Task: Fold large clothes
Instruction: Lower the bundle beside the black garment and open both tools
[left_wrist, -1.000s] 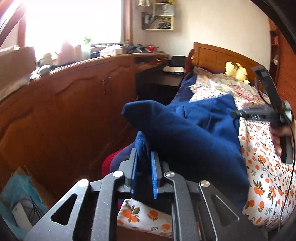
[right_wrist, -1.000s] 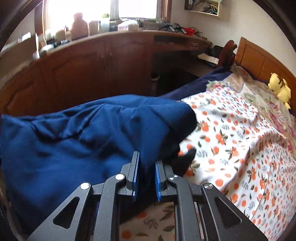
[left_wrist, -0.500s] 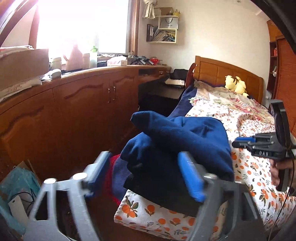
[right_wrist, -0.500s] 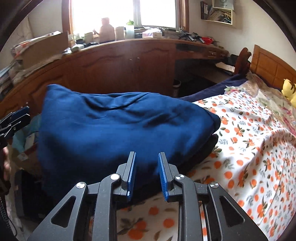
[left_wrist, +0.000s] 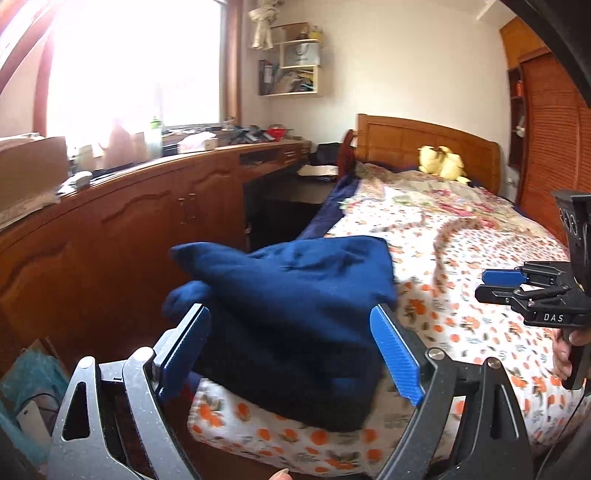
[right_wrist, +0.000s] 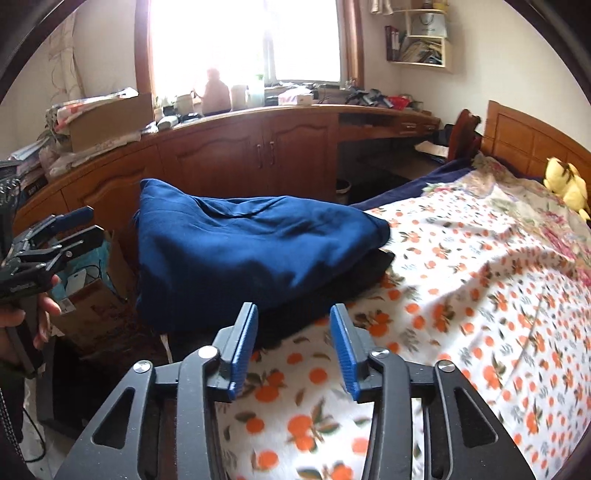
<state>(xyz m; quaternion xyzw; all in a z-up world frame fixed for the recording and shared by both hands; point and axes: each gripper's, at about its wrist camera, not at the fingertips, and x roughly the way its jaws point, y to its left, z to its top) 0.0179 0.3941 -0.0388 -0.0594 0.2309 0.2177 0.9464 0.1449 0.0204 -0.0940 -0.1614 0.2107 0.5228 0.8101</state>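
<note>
The navy garment (right_wrist: 258, 251) lay folded in a thick bundle at the corner of the orange-print bedspread (right_wrist: 461, 295). The left gripper (left_wrist: 291, 354) stood wide, gripping nothing; the right gripper (right_wrist: 291, 350) had just been opening, nothing between its jaws. Folding appeared essentially complete; only tidying remained.

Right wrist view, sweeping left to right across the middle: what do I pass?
Left gripper → blue garment → orange-print bedspread → yellow plush toy.
</note>
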